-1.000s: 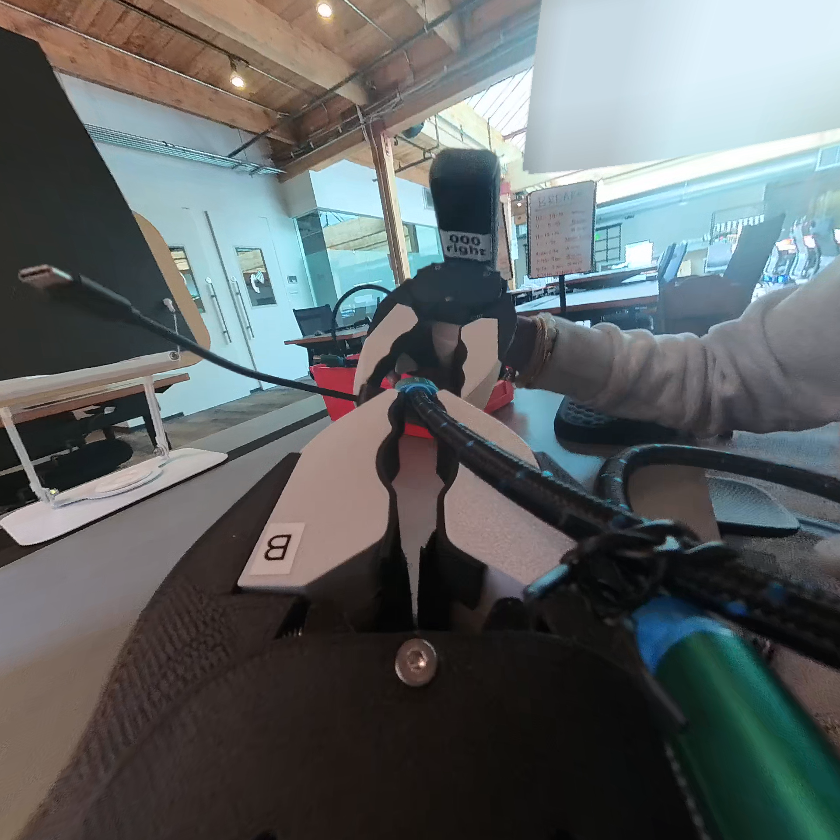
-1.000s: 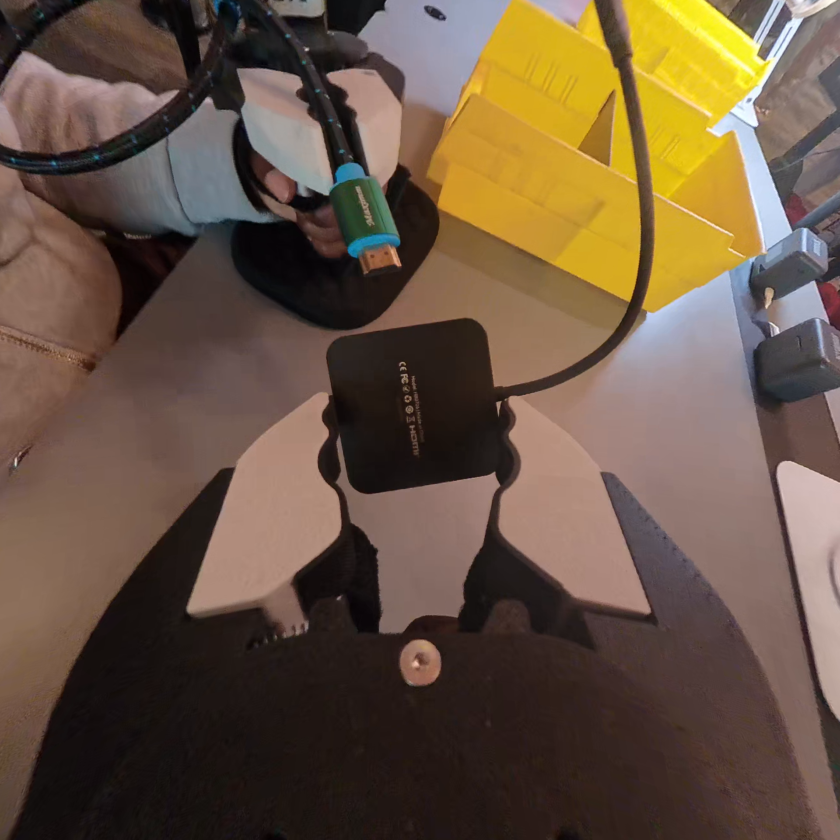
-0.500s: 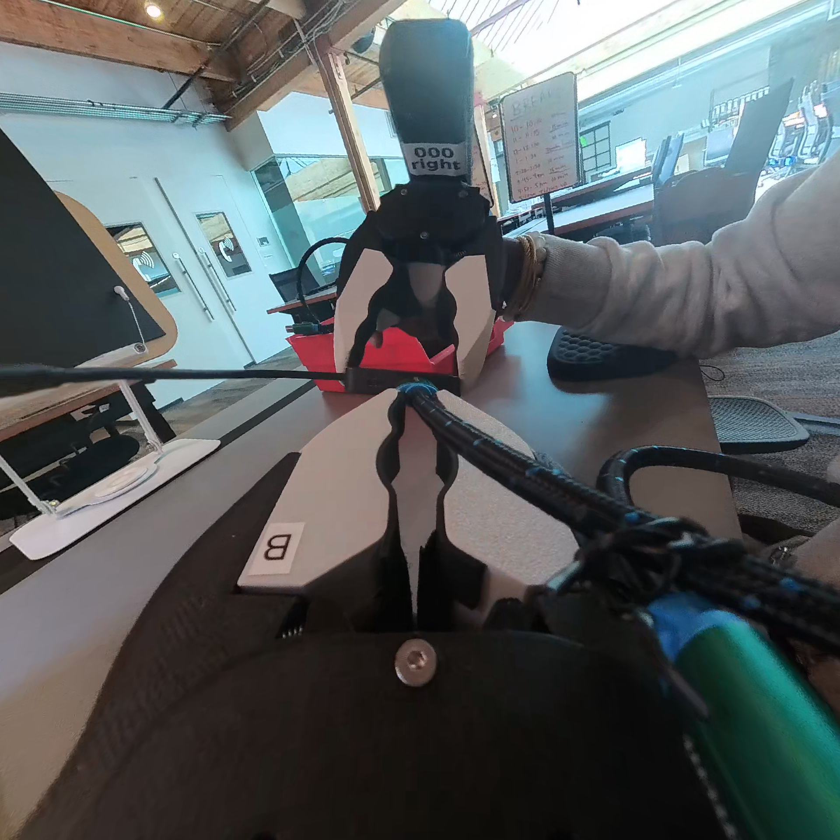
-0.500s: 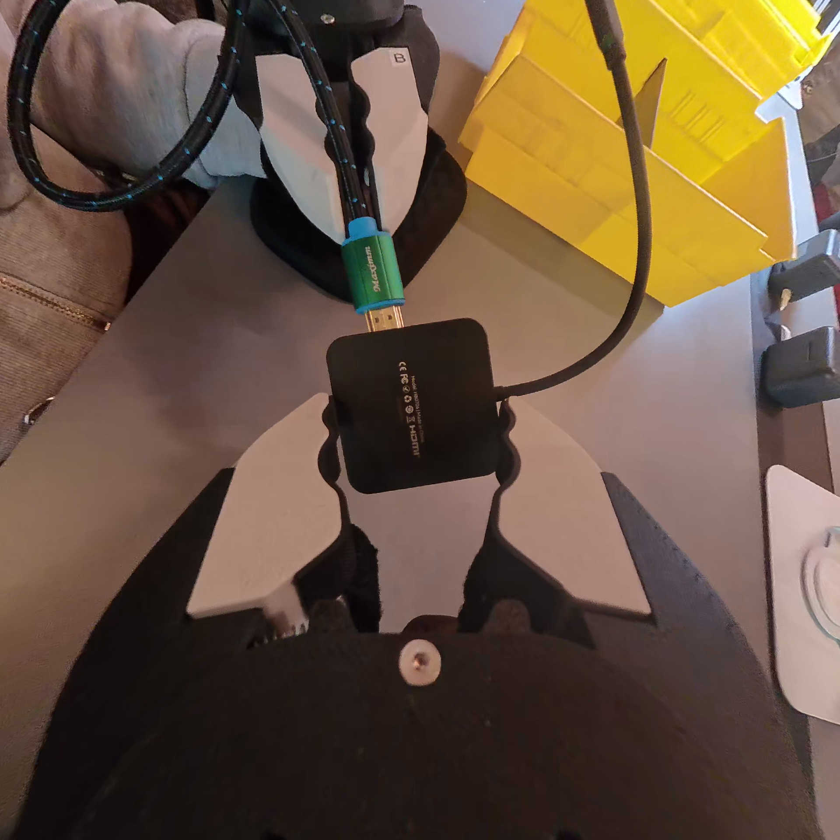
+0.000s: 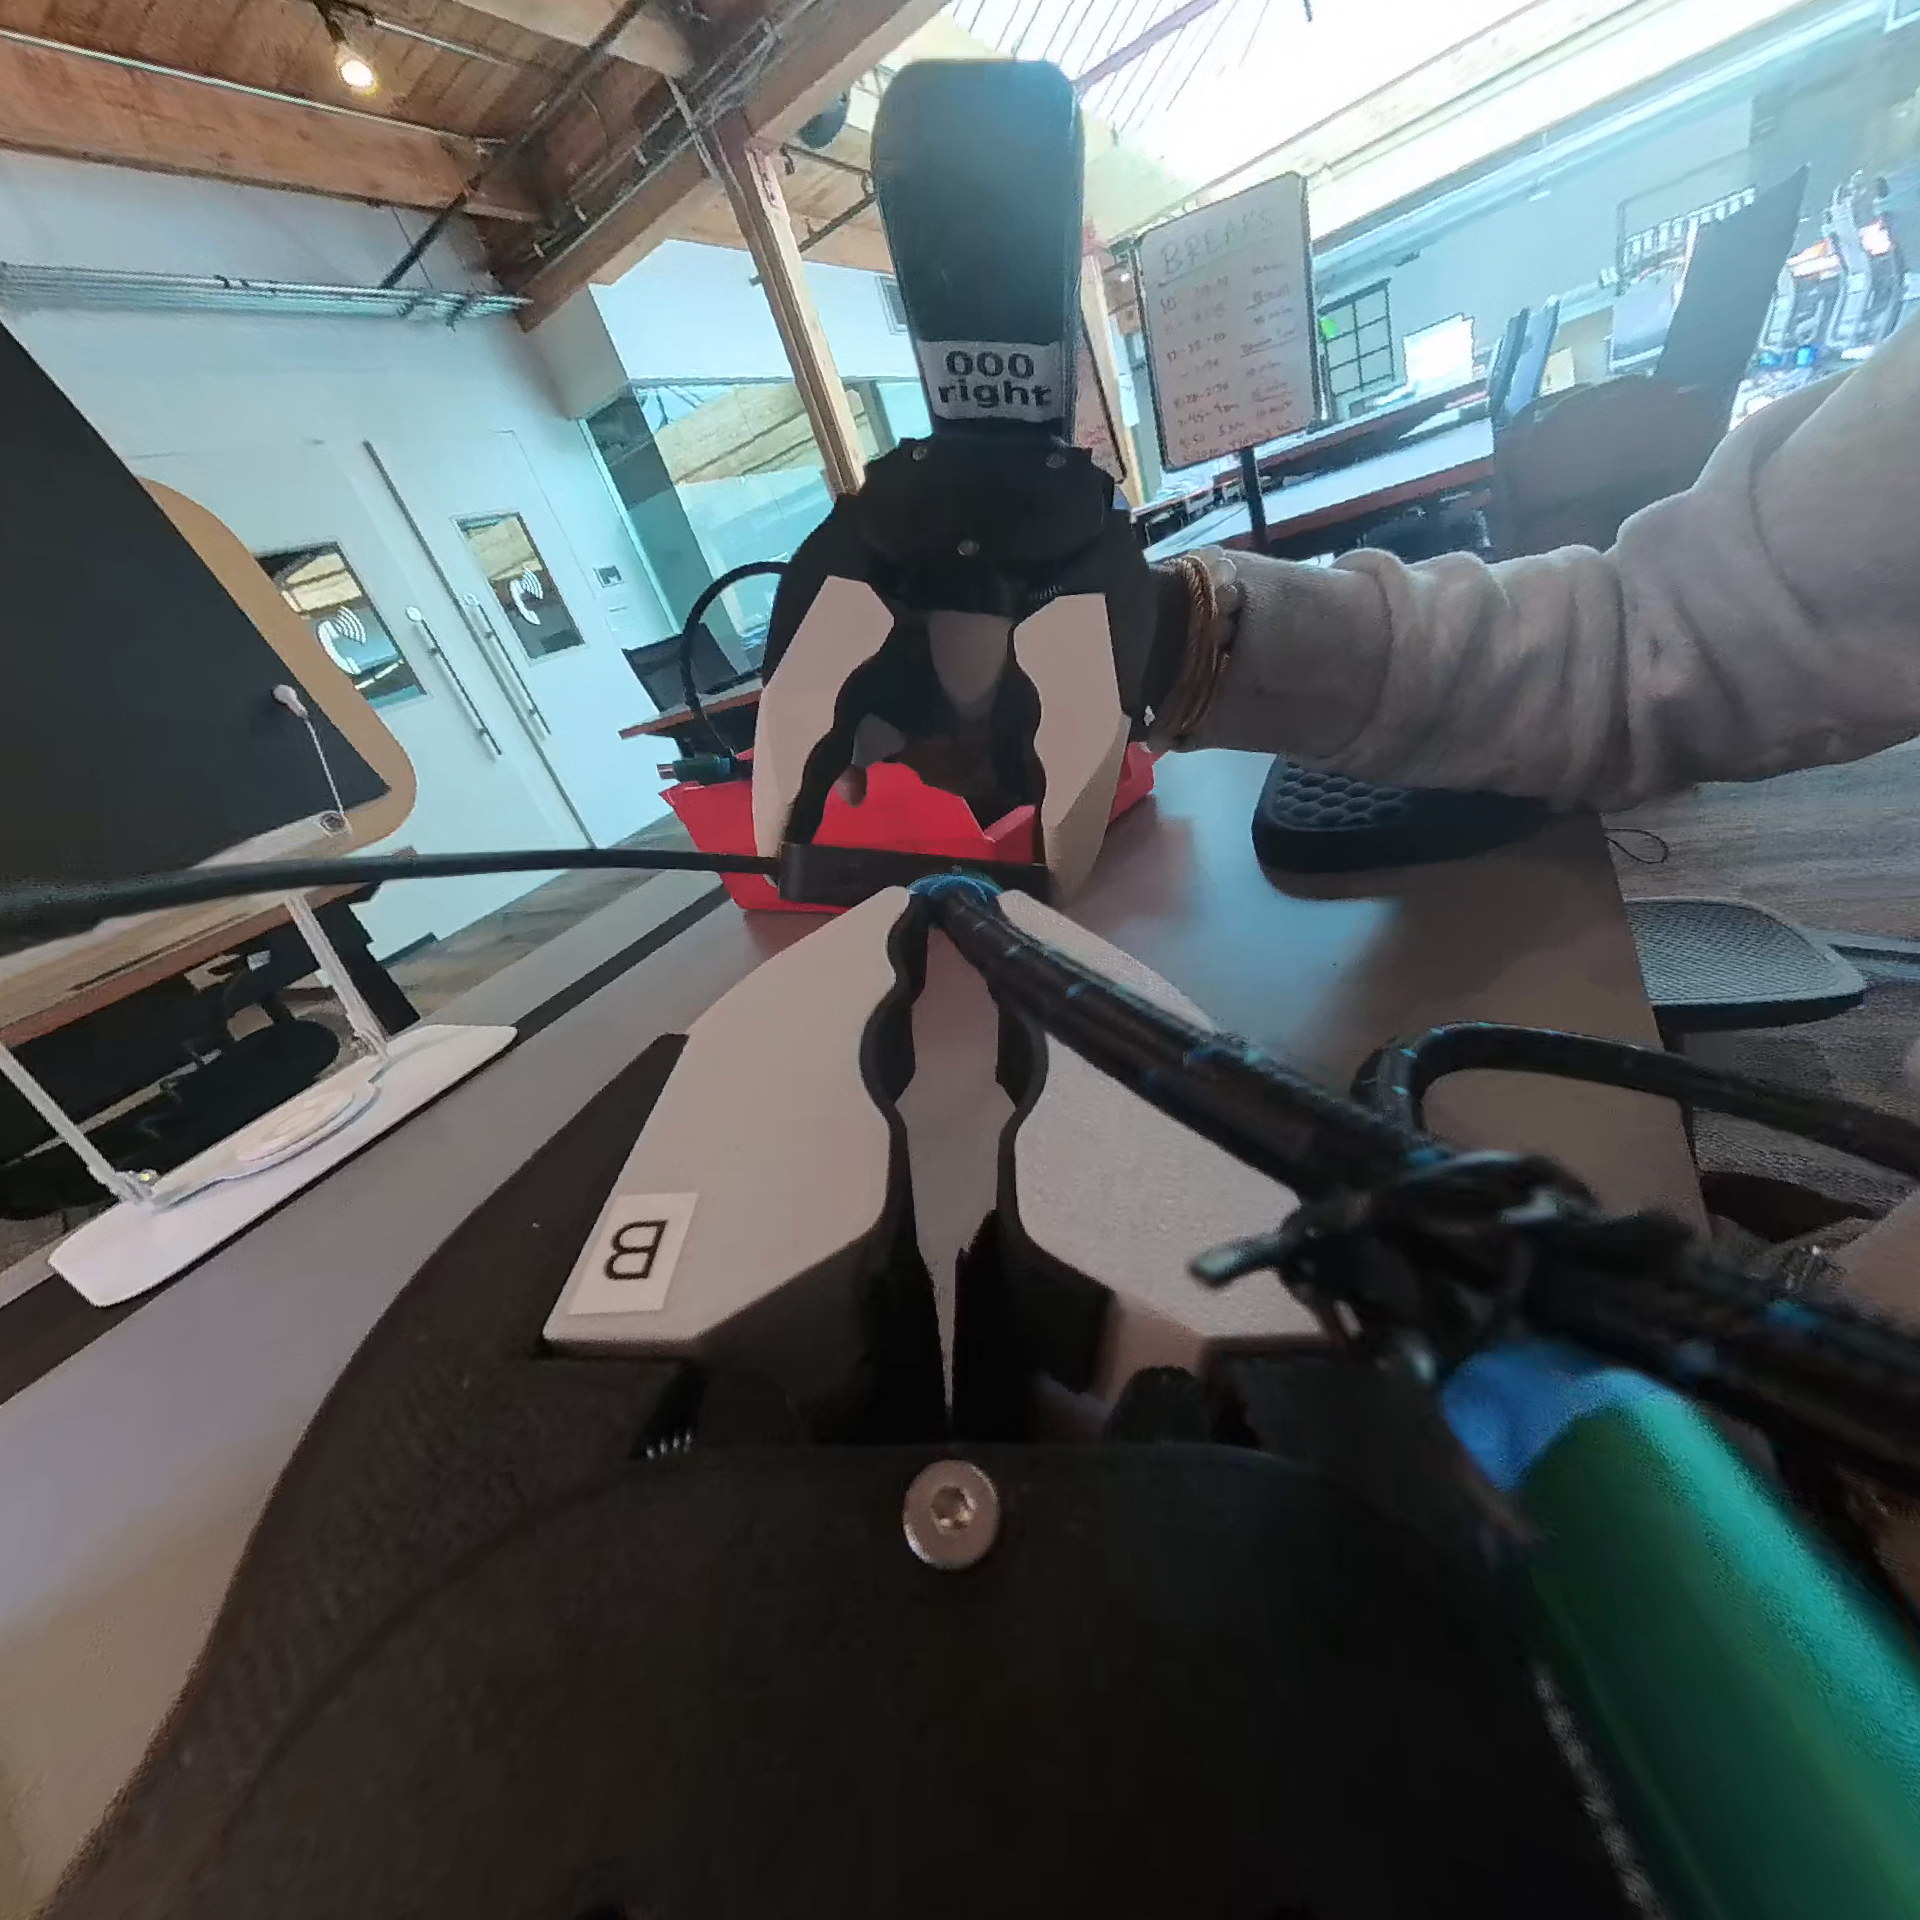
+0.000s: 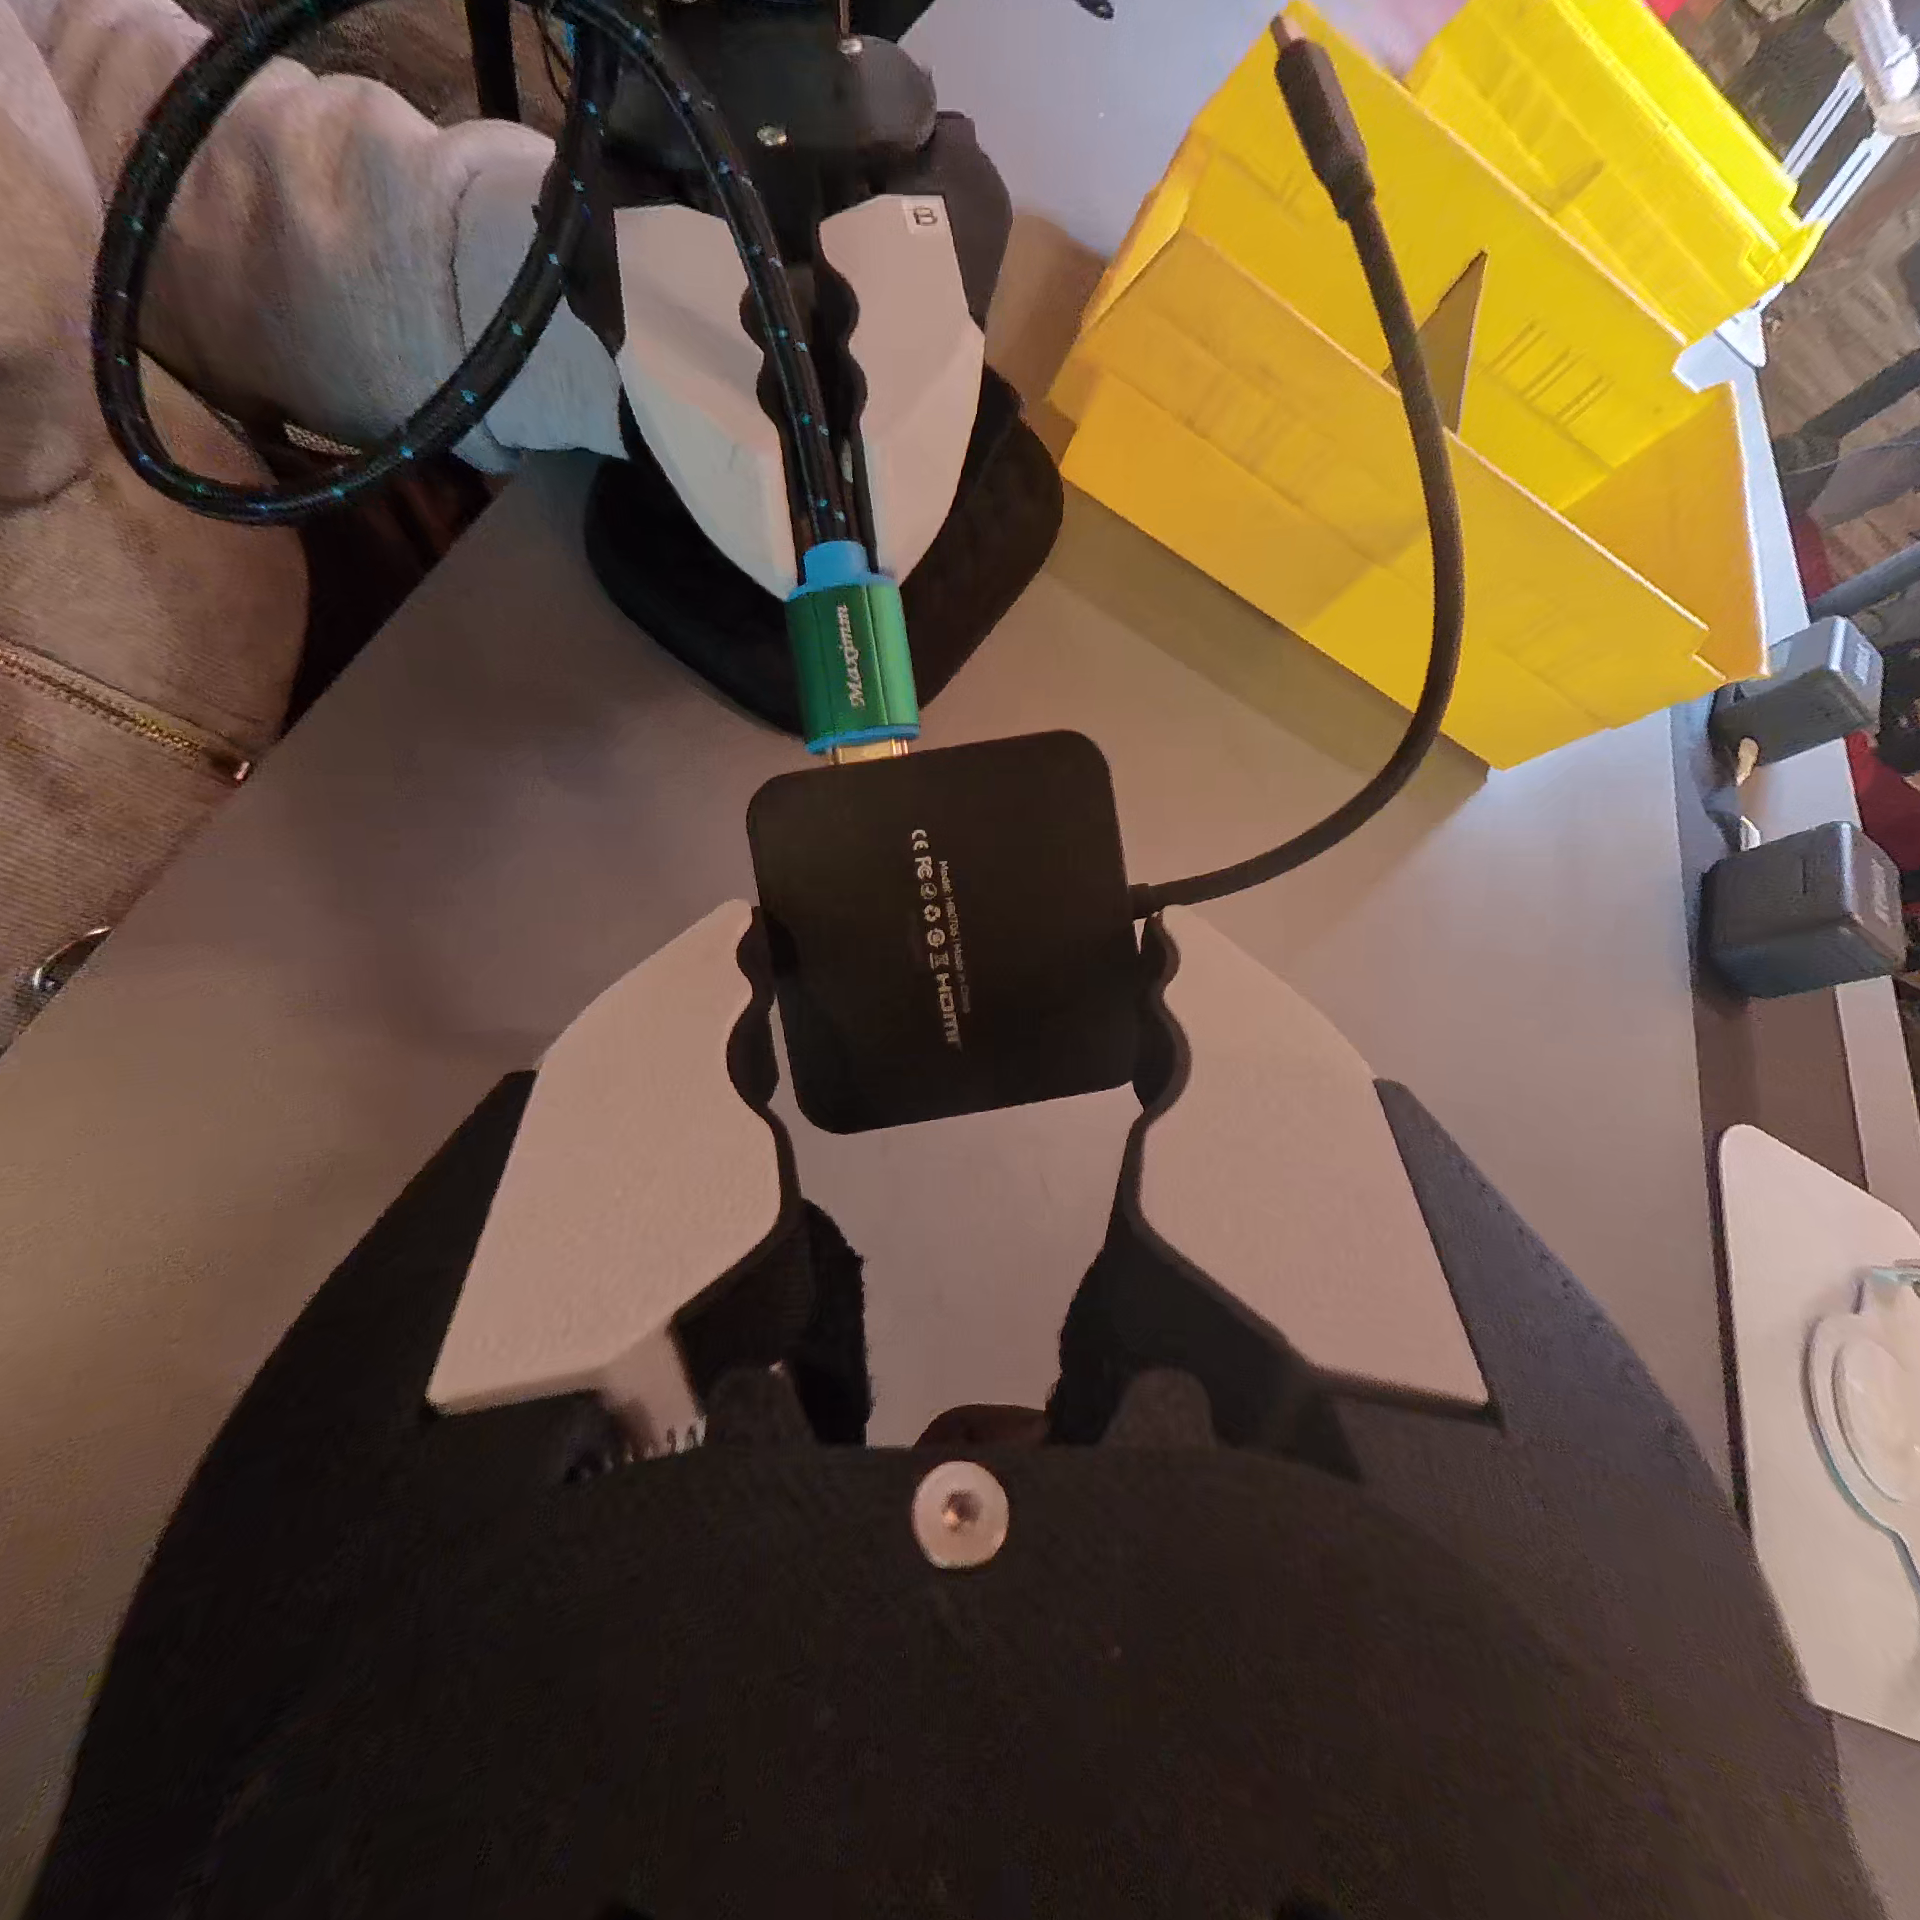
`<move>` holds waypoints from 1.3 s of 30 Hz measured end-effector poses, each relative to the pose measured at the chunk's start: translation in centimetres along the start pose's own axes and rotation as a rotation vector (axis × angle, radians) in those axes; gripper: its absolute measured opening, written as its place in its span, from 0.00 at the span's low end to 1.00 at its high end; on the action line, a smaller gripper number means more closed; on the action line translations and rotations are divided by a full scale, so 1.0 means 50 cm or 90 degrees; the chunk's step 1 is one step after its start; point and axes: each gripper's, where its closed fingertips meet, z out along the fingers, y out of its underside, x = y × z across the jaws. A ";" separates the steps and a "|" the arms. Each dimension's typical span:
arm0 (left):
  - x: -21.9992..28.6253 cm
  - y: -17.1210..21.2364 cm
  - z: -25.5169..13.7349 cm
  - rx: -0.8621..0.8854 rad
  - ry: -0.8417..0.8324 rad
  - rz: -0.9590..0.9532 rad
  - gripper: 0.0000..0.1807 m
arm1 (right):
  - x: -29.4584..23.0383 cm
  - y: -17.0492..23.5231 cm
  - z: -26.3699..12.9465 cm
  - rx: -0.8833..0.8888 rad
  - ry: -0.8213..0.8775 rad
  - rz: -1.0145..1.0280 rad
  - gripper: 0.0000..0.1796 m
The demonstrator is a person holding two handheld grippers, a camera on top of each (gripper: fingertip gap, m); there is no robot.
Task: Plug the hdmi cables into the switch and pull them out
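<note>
My right gripper (image 6: 951,935) is shut on the black square switch (image 6: 940,925), holding it flat above the grey table (image 6: 468,831). My left gripper (image 6: 831,551) faces it from the far side, shut on a black braided HDMI cable (image 6: 790,343) just behind its green plug (image 6: 852,665). The plug's gold tip (image 6: 871,750) sits in the switch's far edge. In the left wrist view my left gripper (image 5: 940,914) is closed on the cable (image 5: 1143,1039), with the switch (image 5: 852,871) right ahead in the right gripper (image 5: 914,831). The cable's other green plug (image 5: 1714,1621) hangs close to the camera.
Yellow bins (image 6: 1403,416) stand right of the switch, whose own thin black lead (image 6: 1423,582) arcs over them. Black adapters (image 6: 1797,904) and a white stand base (image 6: 1818,1403) lie at the right edge. A red bin (image 5: 925,816) and a black pad (image 5: 1382,821) sit behind.
My left gripper brought the green plug from tilted and apart down to the switch's far edge; its gold tip now sits in the edge. The switch stayed in my right gripper.
</note>
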 end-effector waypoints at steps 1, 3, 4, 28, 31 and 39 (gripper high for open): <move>0.000 -0.001 -0.001 0.002 -0.001 -0.001 0.05 | 0.000 -0.001 0.000 0.002 0.002 -0.003 0.38; -0.003 0.000 -0.001 0.001 -0.007 0.002 0.05 | 0.004 -0.002 0.000 0.000 0.014 -0.011 0.38; -0.003 -0.002 -0.001 0.006 -0.011 0.005 0.05 | 0.005 -0.006 -0.001 0.006 0.017 -0.009 0.38; -0.133 -0.048 -0.067 0.177 -0.235 -0.103 0.24 | 0.120 -0.064 -0.091 0.118 0.257 0.001 0.38; -0.154 -0.040 -0.076 0.175 -0.277 -0.121 0.25 | 0.171 -0.097 -0.169 0.125 0.354 -0.011 0.38; -0.155 -0.034 -0.074 0.166 -0.277 -0.125 0.25 | 0.308 -0.092 -0.494 0.125 0.647 0.122 0.38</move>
